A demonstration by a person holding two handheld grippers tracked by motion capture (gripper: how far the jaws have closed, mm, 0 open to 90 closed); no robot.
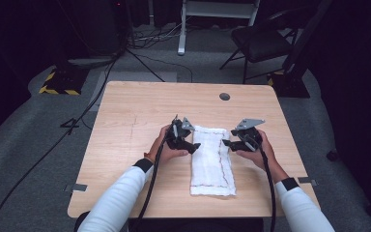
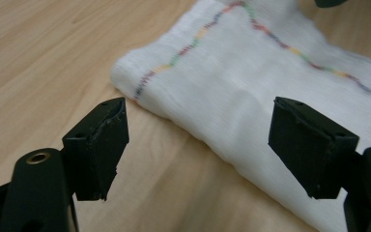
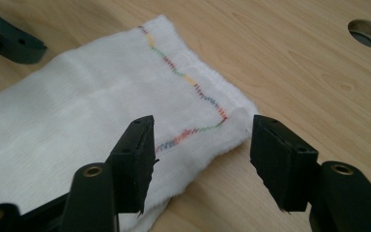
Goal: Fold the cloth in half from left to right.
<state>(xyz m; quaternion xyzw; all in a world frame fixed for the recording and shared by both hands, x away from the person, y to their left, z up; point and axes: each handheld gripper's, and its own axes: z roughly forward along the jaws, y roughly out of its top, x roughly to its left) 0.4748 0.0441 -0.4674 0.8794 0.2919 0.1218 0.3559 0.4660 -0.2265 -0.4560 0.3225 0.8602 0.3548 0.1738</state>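
Towel work, both grippers at the far end of the folded white cloth with multicoloured zigzag stitching [image 1: 212, 162], which lies lengthwise mid-table on the light wooden table [image 1: 125, 125]. Left gripper [image 1: 189, 145] is at the cloth's far-left edge, jaws apart, nothing clamped; in the left gripper view the cloth edge [image 2: 251, 96] sits between the spread jaws, untouched. Right gripper [image 1: 228, 143] is at the far-right corner, jaws apart too, empty, with the stitched corner [image 3: 212, 121] between them. Risk, I'd say: closing too high pinches just the top layer, so the fold peels open. Uneven grips would skew the cloth. Round cable hole [image 1: 224, 96] is well clear, far side.
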